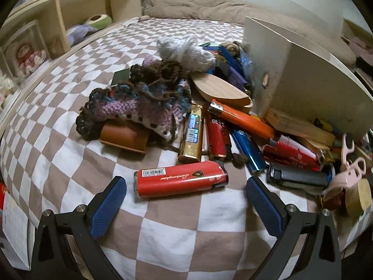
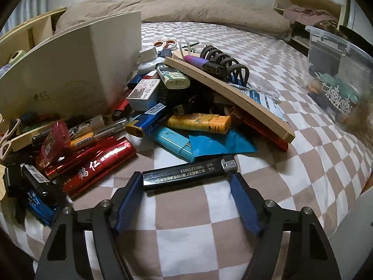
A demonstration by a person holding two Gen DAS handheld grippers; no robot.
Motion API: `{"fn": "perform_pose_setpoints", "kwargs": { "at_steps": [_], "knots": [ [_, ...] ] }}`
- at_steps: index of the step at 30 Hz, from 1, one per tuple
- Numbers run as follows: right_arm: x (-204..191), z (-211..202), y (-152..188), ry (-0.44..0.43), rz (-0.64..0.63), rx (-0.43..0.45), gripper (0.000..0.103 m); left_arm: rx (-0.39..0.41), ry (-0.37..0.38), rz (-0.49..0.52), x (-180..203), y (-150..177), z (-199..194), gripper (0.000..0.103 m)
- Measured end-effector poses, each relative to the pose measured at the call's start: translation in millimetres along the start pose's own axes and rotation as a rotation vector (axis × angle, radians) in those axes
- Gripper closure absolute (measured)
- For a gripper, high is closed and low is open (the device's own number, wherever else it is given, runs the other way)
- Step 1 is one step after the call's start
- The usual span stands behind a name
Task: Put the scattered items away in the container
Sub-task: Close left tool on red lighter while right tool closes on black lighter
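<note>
A pile of lighters and small items lies on a checkered bed. In the left wrist view my left gripper [image 1: 185,184] is open, its blue fingers on either side of a red lighter [image 1: 179,179] lying crosswise, not touching it. In the right wrist view my right gripper [image 2: 187,177] is open around a black lighter [image 2: 188,172] lying crosswise; the pads stand at its two ends, and contact cannot be told. A clear plastic container [image 2: 340,70] with a tiara and other items inside stands at the right.
A cream box [image 1: 303,79] stands upright in the pile, also in the right wrist view [image 2: 70,70]. A knitted yarn piece [image 1: 137,102], a brown pouch [image 1: 126,137] and a wooden board [image 2: 233,93] lie among lighters. A wooden shelf [image 1: 70,11] runs along the far left.
</note>
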State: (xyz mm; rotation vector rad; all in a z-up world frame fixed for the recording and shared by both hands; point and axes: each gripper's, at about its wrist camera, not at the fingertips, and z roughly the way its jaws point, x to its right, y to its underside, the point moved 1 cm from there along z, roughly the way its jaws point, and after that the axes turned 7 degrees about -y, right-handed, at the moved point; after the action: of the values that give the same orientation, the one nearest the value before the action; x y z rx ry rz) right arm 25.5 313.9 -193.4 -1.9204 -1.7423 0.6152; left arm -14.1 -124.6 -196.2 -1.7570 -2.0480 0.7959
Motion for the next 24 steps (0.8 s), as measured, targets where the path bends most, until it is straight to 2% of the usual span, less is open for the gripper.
{"fn": "perform_pose_setpoints", "kwargs": {
  "at_steps": [8, 11, 16, 24],
  "knots": [
    [1.5, -0.7, -0.6, -0.012, 0.018, 0.002, 0.032, -0.013, -0.011, -0.036, 0.3, -2.4, 1.6, 0.001],
    [2.4, -1.6, -0.4, -0.022, 0.022, 0.003, 0.032, 0.0, -0.055, -0.019, 2.4, -0.3, 0.6, 0.012],
    [2.3, -2.0, 1.0, -0.038, -0.001, -0.002, 0.032, 0.018, -0.057, -0.034, -1.4, -0.7, -1.4, 0.027],
    [11.1, -6.5, 1.6, -0.125, -0.012, 0.001, 0.032, 0.035, -0.031, -0.019, -0.7, 1.7, -4.8, 0.028]
  ]
}}
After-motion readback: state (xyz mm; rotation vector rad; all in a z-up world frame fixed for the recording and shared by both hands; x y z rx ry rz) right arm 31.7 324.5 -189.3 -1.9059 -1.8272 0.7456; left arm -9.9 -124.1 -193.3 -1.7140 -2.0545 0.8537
